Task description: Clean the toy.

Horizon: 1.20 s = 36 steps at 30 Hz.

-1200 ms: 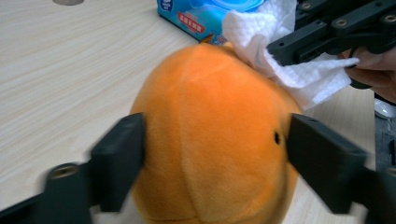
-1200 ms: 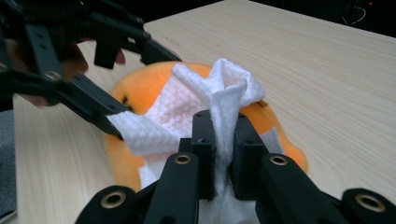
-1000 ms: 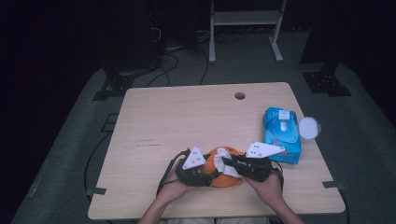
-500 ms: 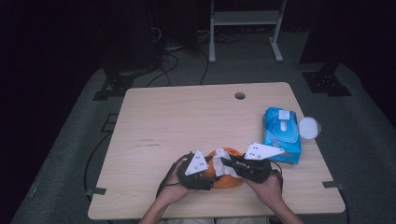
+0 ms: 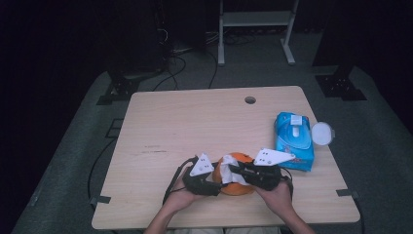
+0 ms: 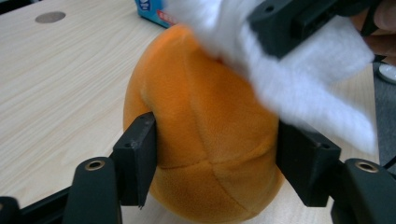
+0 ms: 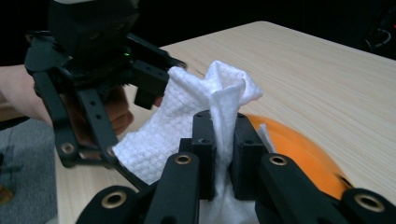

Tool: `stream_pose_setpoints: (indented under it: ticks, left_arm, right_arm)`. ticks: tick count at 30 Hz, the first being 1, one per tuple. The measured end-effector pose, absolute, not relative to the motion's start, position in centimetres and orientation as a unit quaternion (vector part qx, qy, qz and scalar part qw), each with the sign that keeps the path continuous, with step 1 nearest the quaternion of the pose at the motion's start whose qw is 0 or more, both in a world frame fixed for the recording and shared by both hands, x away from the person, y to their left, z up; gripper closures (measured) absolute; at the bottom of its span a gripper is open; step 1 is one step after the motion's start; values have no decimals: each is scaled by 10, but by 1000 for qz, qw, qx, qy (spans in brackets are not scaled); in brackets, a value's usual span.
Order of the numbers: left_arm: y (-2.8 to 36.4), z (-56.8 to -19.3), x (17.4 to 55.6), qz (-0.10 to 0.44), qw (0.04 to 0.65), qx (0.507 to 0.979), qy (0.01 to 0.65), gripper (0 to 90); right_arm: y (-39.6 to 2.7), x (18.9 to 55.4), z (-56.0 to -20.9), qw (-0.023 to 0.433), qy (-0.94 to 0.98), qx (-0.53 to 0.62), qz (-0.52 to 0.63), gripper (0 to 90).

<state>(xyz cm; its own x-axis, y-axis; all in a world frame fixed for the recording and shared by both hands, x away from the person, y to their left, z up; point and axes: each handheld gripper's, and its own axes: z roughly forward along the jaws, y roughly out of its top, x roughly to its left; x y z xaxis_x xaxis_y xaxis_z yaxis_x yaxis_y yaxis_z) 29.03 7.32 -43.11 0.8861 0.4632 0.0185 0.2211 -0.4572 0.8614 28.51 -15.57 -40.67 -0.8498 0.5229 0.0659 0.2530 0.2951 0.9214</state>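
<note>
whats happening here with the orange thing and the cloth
A person at a table is wiping an orange plush ball. The left gripper clamps the ball from both sides, holding it on the table. The right gripper is shut on a white cloth and presses it against the ball's top. A blue wipes pack lies to the right.

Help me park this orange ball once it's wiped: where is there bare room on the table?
The broad bare stretch of table left of the blue wipes pack, up to the round hole, is free. The near edge is crowded: the left claw grips the orange ball, the right claw pinches the white wipe against it.
</note>
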Motion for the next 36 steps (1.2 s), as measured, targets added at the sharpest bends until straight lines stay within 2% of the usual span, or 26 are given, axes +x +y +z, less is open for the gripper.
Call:
stream_pose_setpoints:
  ticks: [3, 6, 10, 17, 25, 27, 30, 32, 36]
  left_arm:
    - [73, -430, 288, 130, 476, 847, 199, 361]
    - [74, -431, 288, 129, 477, 847, 198, 363]
    - [72, -431, 289, 127, 478, 847, 196, 362]
    - [72, -431, 287, 131, 471, 852, 188, 364]
    - [72, -432, 287, 133, 469, 852, 188, 363]
    - [75, -429, 290, 119, 467, 854, 195, 313]
    - [78, -424, 293, 108, 483, 842, 215, 186]
    - [76, -421, 293, 108, 487, 840, 216, 170]
    - [76, -424, 291, 124, 466, 852, 206, 278]
  right_arm:
    - [-153, 285, -405, 138, 802, 239, 531, 812]
    - [-171, 294, -405, 149, 792, 272, 526, 812]
    - [-188, 302, -412, 140, 779, 308, 527, 813]
    - [-149, 284, -402, 133, 801, 235, 534, 811]
    - [-180, 300, -411, 125, 780, 301, 534, 815]
    - [-174, 298, -412, 131, 782, 295, 533, 815]
    - [-169, 295, -414, 121, 782, 284, 541, 814]
    - [-167, 294, -414, 115, 785, 275, 544, 814]
    - [-168, 294, -413, 128, 789, 275, 535, 814]
